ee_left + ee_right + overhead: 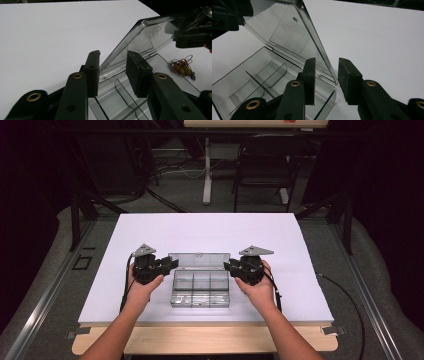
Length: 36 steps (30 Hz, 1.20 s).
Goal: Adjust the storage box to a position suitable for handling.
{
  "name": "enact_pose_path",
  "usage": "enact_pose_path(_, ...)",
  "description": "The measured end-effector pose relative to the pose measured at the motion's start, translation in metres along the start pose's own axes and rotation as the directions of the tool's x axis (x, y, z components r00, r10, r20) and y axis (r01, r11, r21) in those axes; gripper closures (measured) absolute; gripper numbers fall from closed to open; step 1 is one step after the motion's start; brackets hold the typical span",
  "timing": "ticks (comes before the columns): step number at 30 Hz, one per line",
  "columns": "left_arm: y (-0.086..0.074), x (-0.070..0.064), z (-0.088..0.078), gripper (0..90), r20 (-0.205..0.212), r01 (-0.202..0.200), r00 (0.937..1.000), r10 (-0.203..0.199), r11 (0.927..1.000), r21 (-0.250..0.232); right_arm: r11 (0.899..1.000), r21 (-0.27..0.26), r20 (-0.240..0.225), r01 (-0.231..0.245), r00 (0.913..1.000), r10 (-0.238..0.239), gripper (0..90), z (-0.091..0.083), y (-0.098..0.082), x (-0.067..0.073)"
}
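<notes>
Sitting near the front middle of the white tabletop [150, 227]: one clear plastic compartment box [200, 290], lid [199, 260] raised at the far side. Wide bare surface lies behind it and to both sides; the front edge of the tabletop is close, with a wooden strip below it.

Left gripper [167, 265], one, held in the left hand [145, 282] at the lid's left end. In the left gripper view its fingers [92, 72] stand apart, the lid's side edge in the gap between them; contact cannot be told.

Right gripper [231, 266], one, held in the right hand [256, 287] at the lid's right end. In the right gripper view its fingers [310, 80] stand apart on either side of the lid's edge, not clearly touching it.

Box interior: dividers form several compartments, exact count unclear. One small tangle of reddish wire bits [183, 67] lies beyond the box in the left gripper view.

Two forearms enter from the bottom of the high view.
</notes>
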<state>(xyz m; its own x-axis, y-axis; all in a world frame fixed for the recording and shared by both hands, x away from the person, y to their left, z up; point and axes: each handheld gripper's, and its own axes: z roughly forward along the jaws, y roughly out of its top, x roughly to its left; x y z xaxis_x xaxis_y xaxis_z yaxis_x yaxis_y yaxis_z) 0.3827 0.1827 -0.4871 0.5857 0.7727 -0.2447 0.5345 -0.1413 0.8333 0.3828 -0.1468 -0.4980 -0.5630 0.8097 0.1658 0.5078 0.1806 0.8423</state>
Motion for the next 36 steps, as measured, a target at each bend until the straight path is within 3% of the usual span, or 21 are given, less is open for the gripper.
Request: enact_pose_path(36, 0.0023, 0.0057, 0.0077, 63.9, -0.002, 0.019, 0.9998, -0.019, 0.9998, 0.005, 1.0, 0.006, -0.003, -0.019, 0.9998, 0.019, 69.1, 0.0083, -0.0002, -0.0019)
